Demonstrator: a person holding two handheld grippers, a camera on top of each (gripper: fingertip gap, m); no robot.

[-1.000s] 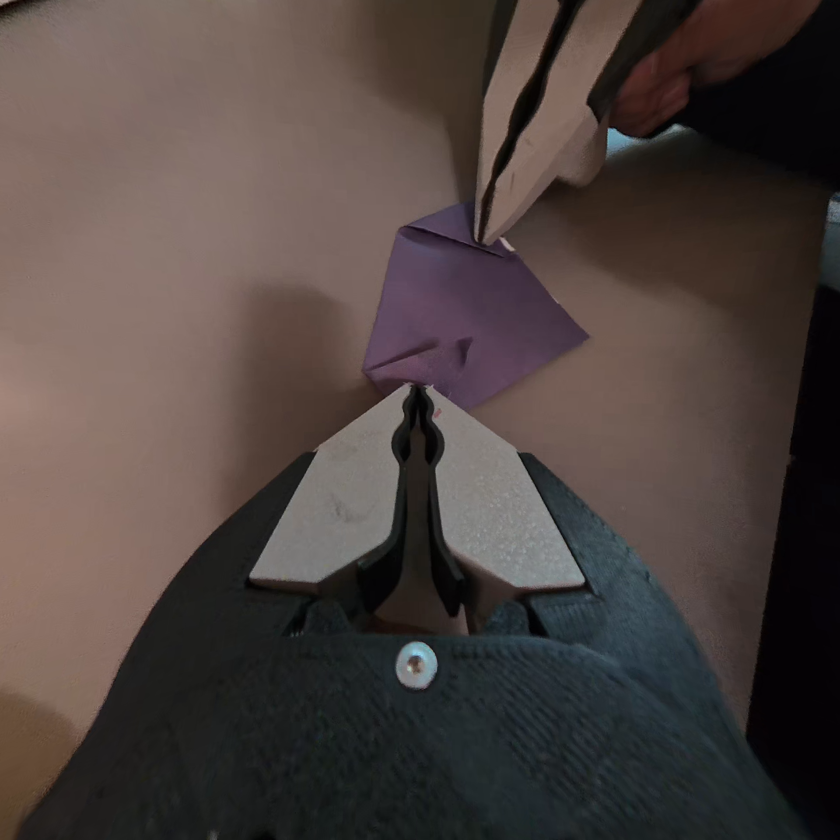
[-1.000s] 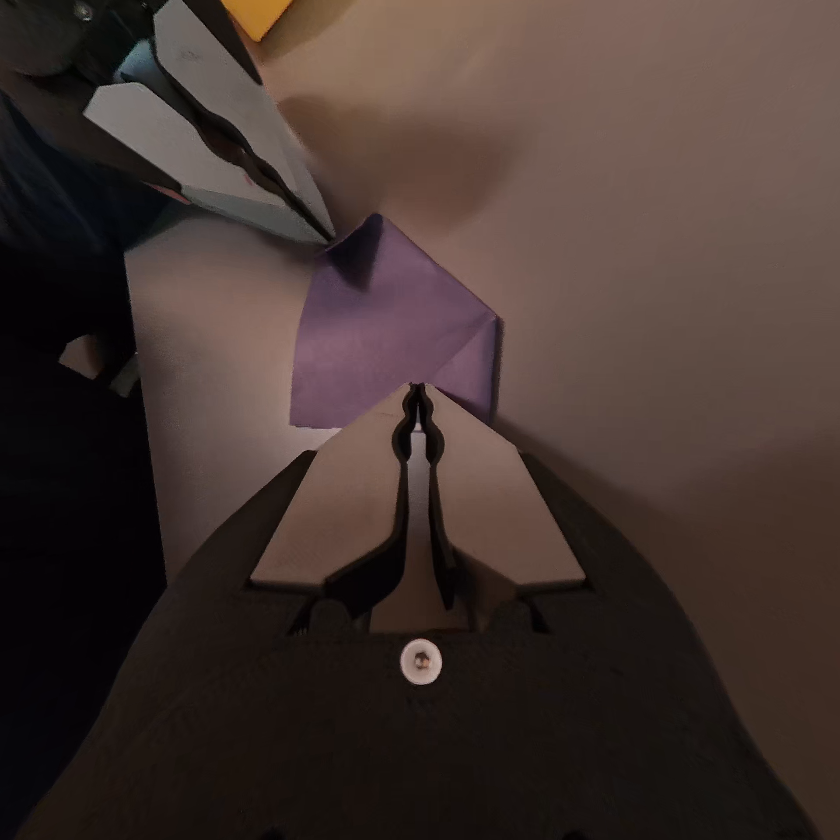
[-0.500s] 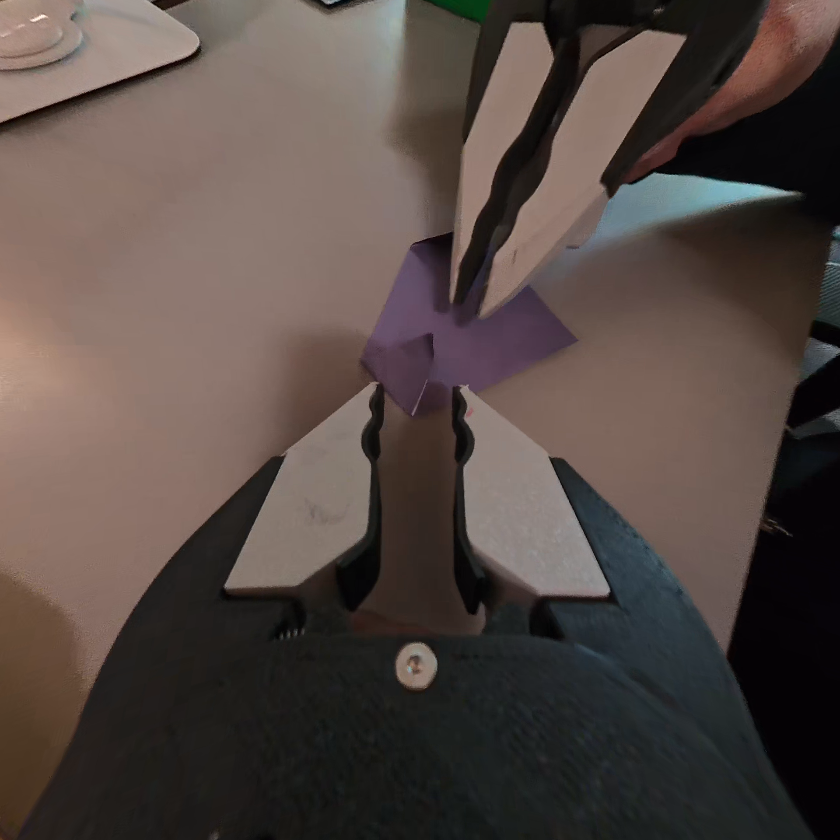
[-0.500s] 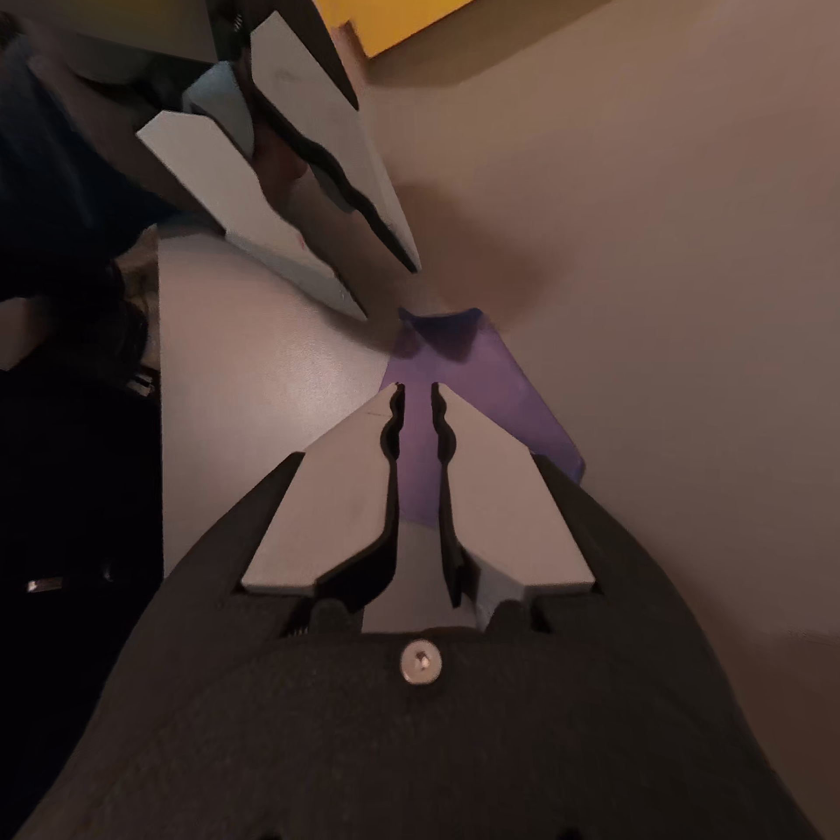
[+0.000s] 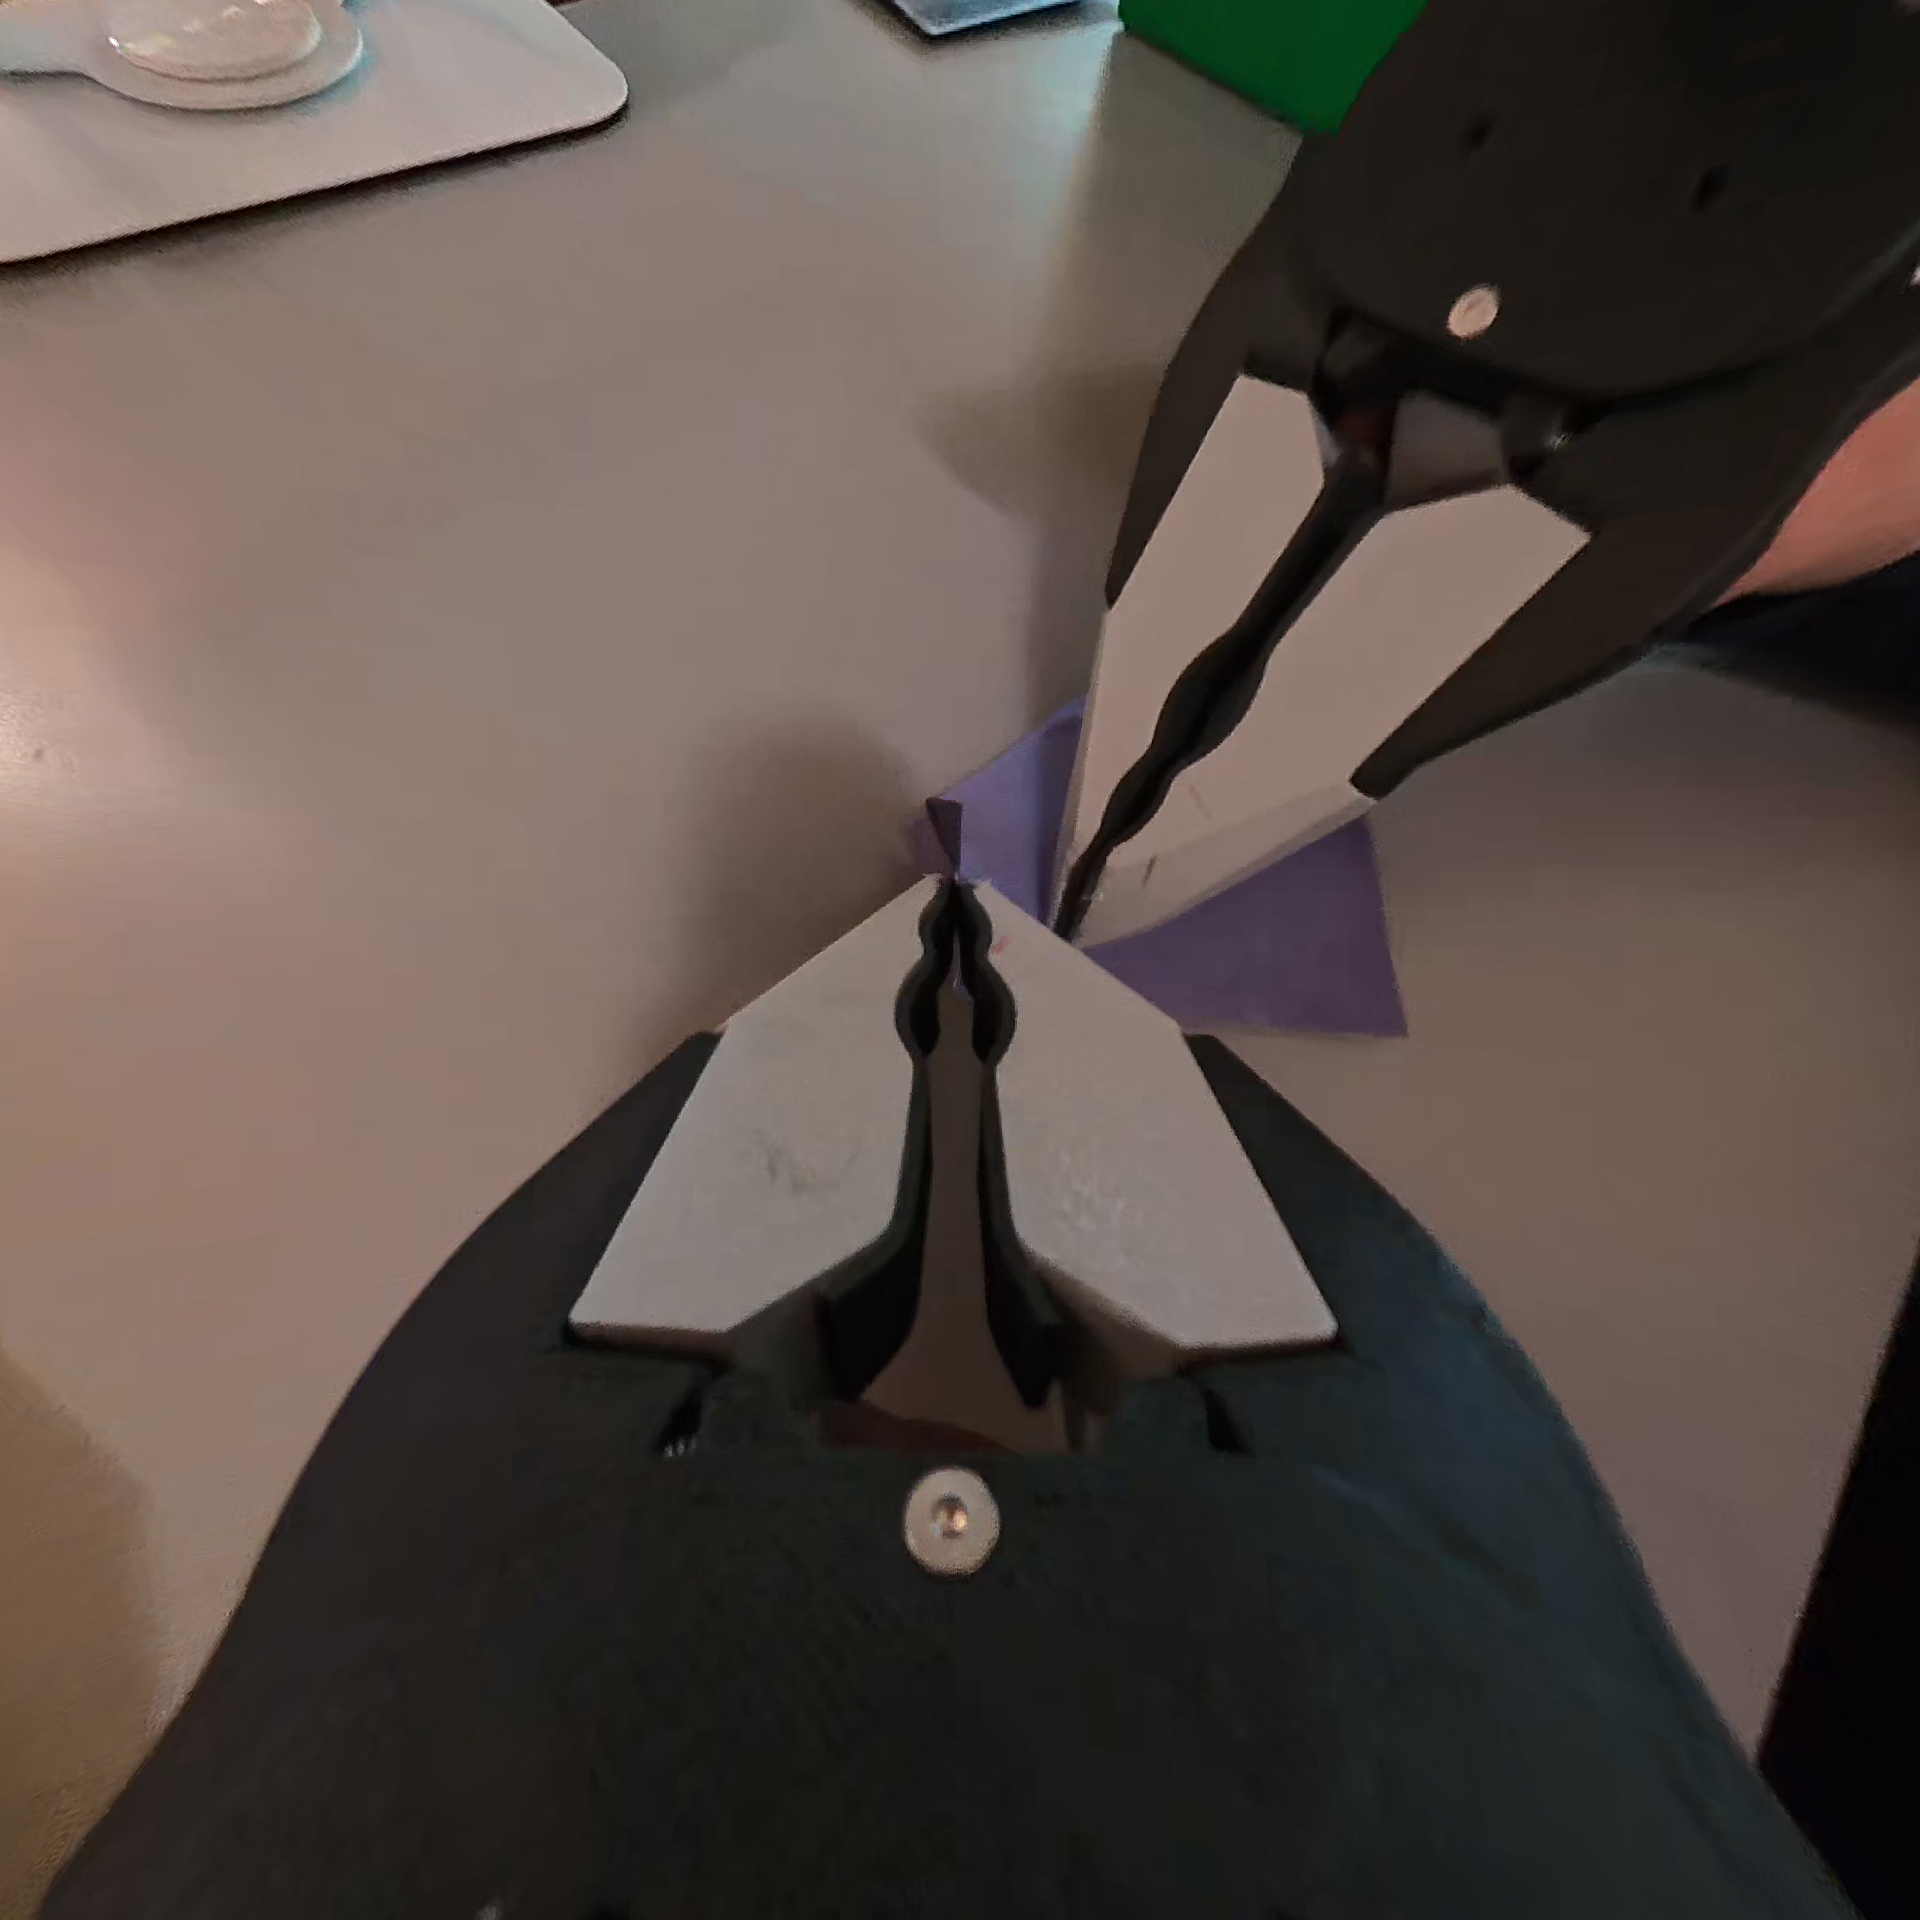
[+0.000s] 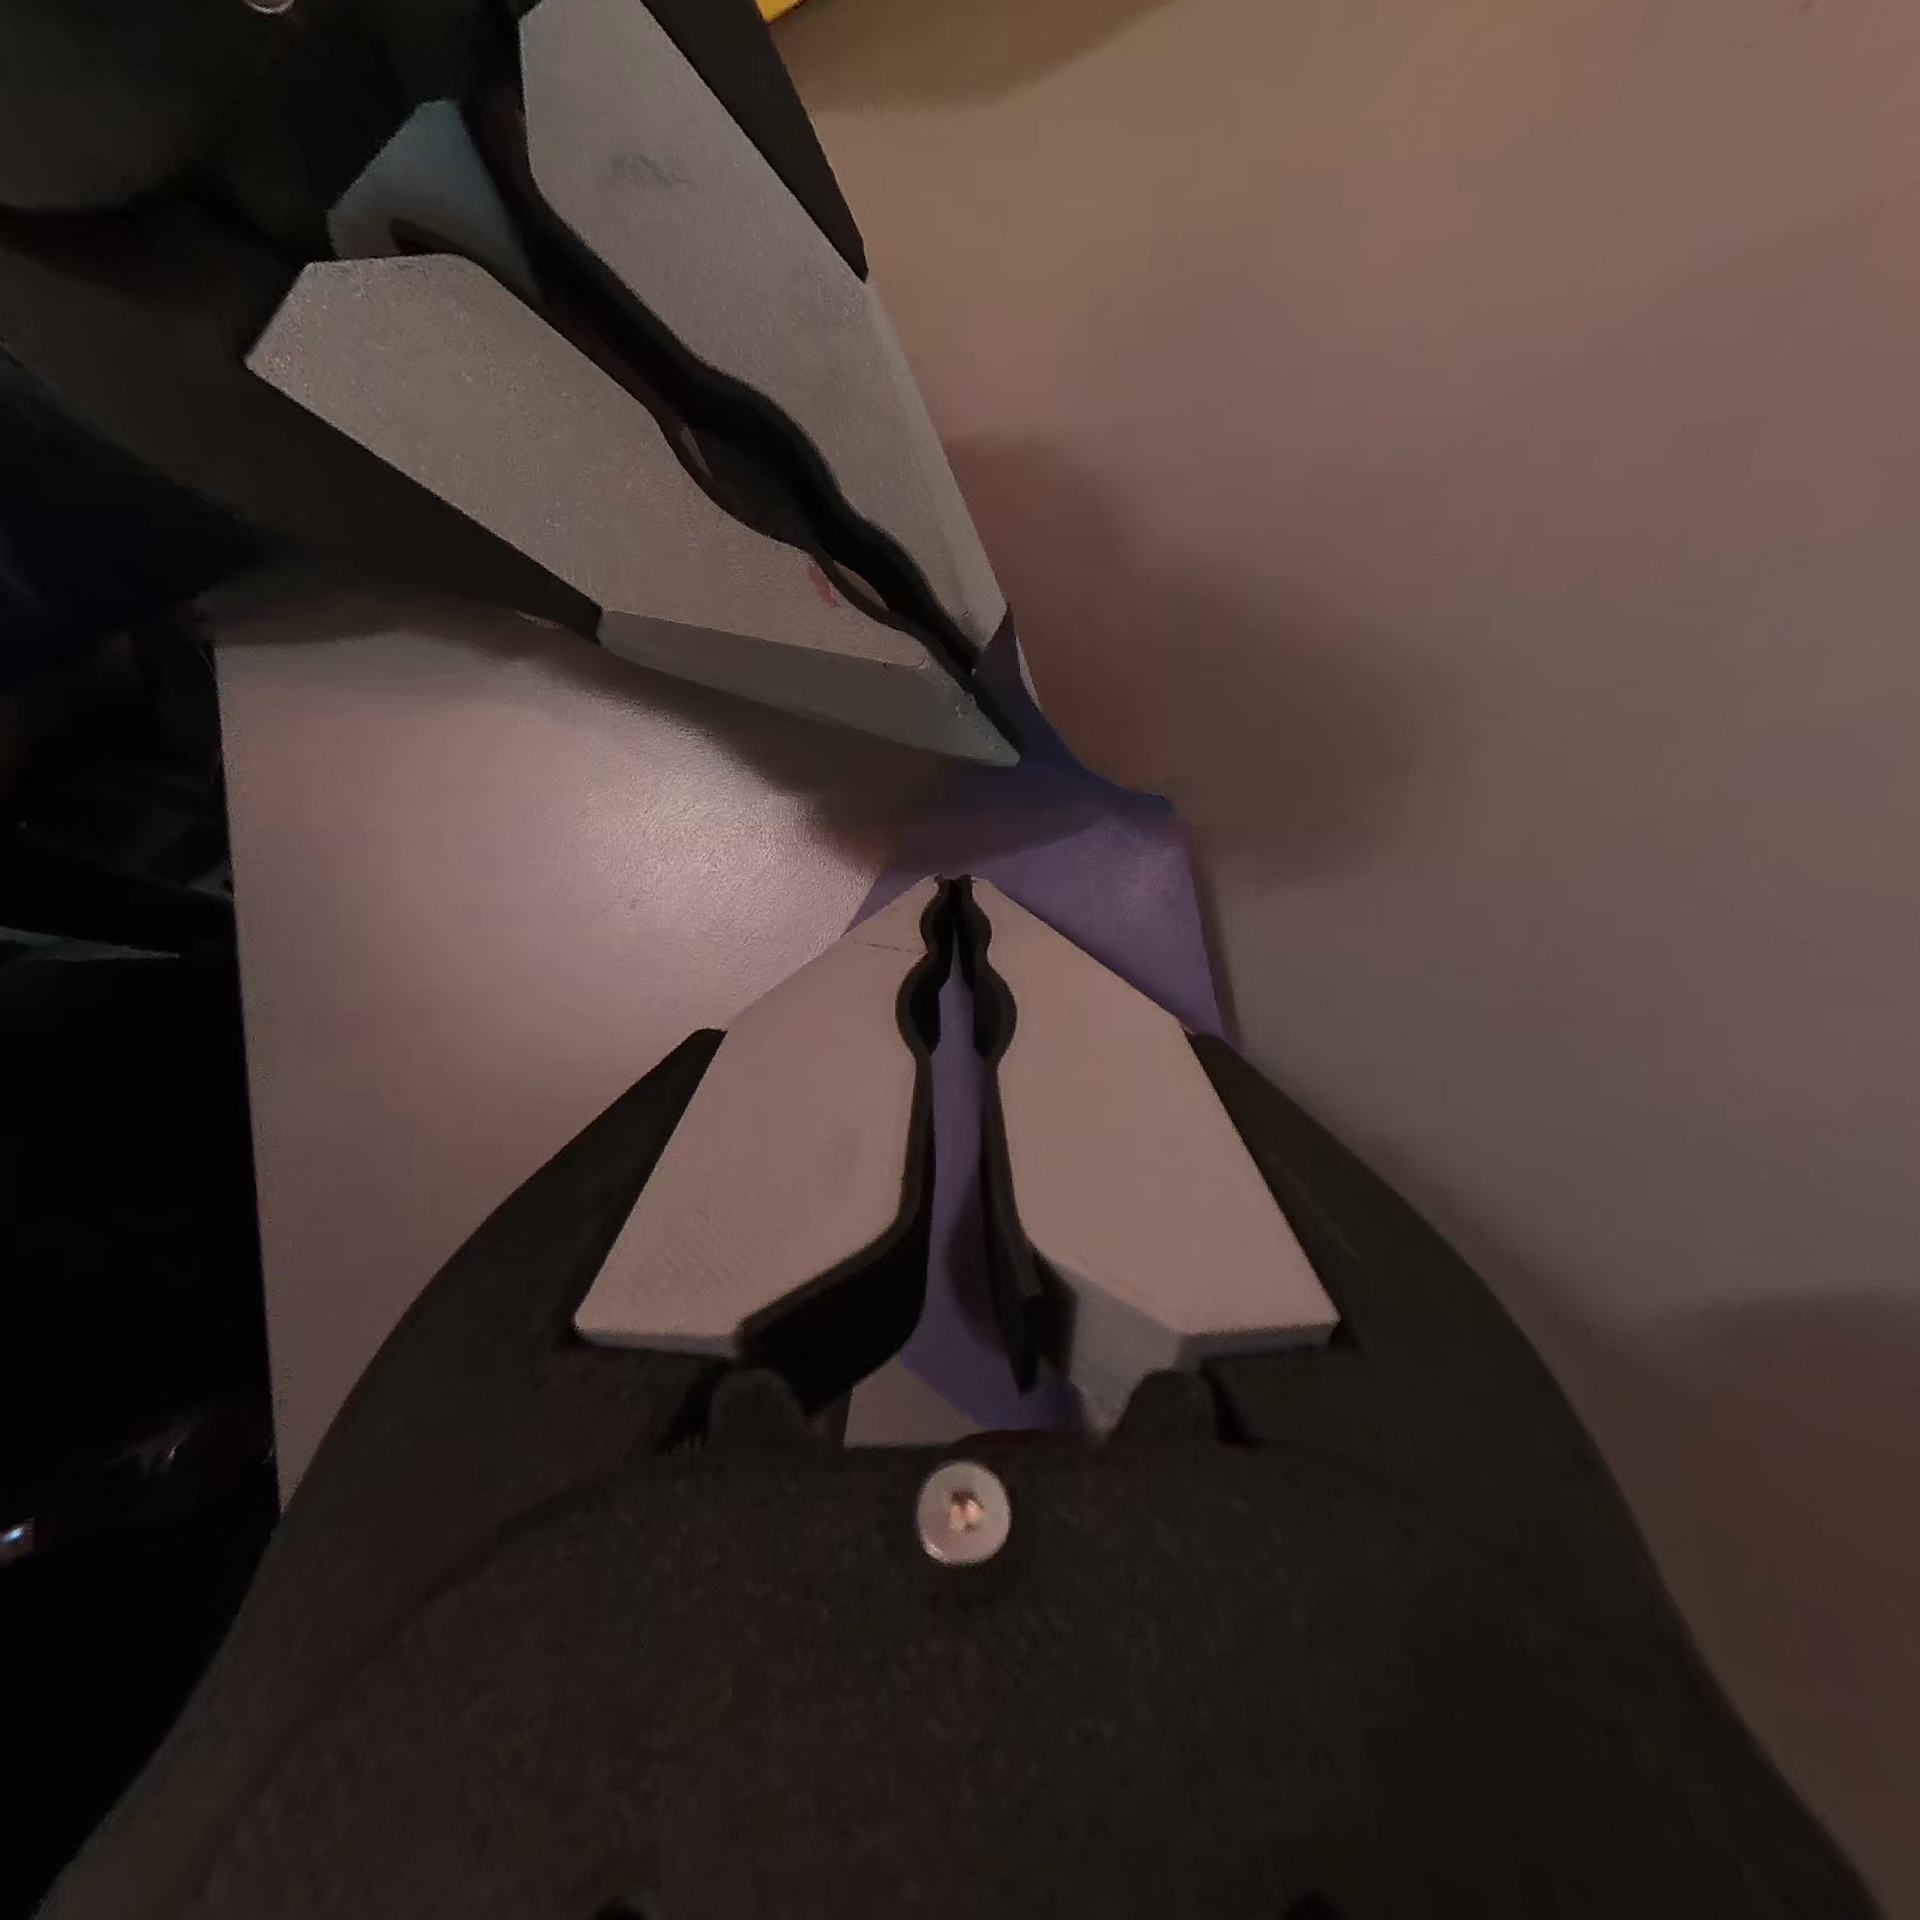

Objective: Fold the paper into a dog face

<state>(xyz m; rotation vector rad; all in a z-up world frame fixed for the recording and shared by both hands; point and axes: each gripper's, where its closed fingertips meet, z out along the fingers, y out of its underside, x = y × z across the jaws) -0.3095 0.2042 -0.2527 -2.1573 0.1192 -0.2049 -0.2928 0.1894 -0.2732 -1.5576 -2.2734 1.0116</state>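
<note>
A folded purple paper lies on the beige table. My left gripper is shut on the paper's near corner, and a small purple flap stands up at its tips. My right gripper comes down from the upper right, jaws shut, with its tips pressed on the paper just right of the left gripper. In the right wrist view the right gripper is shut over the paper, which shows through the gap behind the tips. The left gripper pinches the far corner there. Much of the paper is hidden under the fingers.
A white mat with a clear round object lies at the far left. A green object stands at the back. The table's edge drops off at the right. A hand holds the right gripper. A yellow object lies far off. The tips of both grippers are at nearly the same place.
Both grippers were open half a second ago and are now shut. The left closed on the paper's corner. The right moved in over the paper, close to the left gripper.
</note>
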